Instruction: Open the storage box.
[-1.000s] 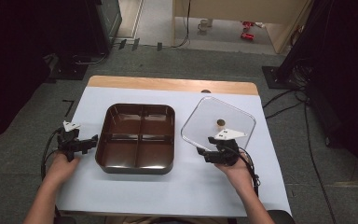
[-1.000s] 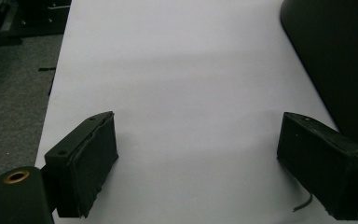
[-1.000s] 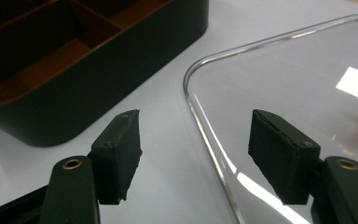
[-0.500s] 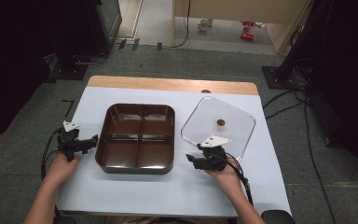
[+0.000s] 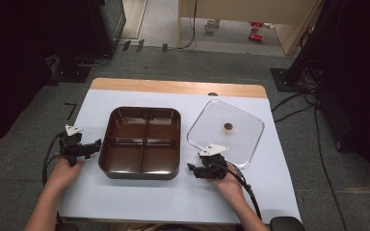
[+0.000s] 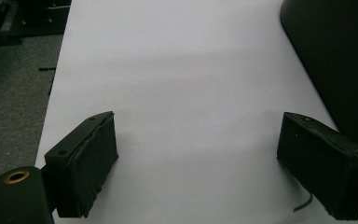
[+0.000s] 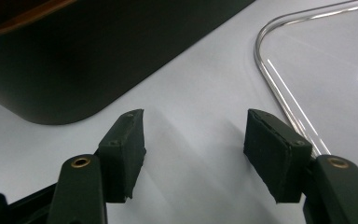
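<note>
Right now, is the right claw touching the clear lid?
Apart. In the right gripper view the right claw stands open over bare table, and the clear lid has its rim just beyond one jaw.

Open claw between tray and lid

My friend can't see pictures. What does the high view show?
A brown tray with four compartments sits on a white table, and a clear square lid lies flat to its right. A person's hands hold the left claw beside the tray and the right claw near the lid's edge.
</note>
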A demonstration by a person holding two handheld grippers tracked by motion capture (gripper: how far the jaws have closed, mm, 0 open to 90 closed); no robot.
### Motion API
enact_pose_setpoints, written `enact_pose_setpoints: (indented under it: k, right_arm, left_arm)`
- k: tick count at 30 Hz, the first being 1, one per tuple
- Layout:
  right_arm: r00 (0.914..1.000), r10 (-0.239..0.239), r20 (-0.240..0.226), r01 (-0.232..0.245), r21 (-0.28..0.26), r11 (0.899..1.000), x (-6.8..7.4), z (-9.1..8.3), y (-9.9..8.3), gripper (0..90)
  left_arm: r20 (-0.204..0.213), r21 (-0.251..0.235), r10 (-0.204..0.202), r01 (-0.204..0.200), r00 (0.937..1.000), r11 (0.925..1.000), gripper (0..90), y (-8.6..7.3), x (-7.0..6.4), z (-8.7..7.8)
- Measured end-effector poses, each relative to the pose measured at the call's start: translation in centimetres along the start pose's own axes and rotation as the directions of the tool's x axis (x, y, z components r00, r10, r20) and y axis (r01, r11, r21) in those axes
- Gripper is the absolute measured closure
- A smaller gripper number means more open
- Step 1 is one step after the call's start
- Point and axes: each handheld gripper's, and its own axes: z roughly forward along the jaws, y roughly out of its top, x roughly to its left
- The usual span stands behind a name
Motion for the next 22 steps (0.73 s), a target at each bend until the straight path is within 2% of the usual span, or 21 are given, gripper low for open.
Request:
enact_pose_setpoints:
  k: [4, 14, 17, 22]
  right_arm:
    - [0.9982, -0.048, 0.037, 0.049, -0.030, 0.998, 0.41, 0.22, -0.48, 37.8]
    - [0.9982, -0.045, 0.039, 0.046, -0.031, 0.998, 0.39, 0.24, -0.50, 36.7]
    - [0.9979, -0.035, 0.054, 0.036, -0.028, 0.999, 0.42, 0.27, -0.48, 31.8]
    - [0.9979, -0.029, 0.058, 0.030, -0.025, 0.999, 0.32, 0.31, -0.47, 29.7]
  left_arm:
    - [0.000, 0.000, 0.001, -0.001, 1.0000, 1.0000, 12.0, 0.00, 0.00, 0.00]
    - [0.000, 0.000, -0.001, 0.001, 1.0000, 1.0000, 12.0, 0.00, -0.01, 0.00]
    - [0.000, 0.000, -0.001, 0.001, 1.0000, 1.0000, 12.0, 0.00, -0.01, 0.00]
    - [0.000, 0.000, -0.001, 0.001, 1.0000, 1.0000, 12.0, 0.00, -0.01, 0.00]
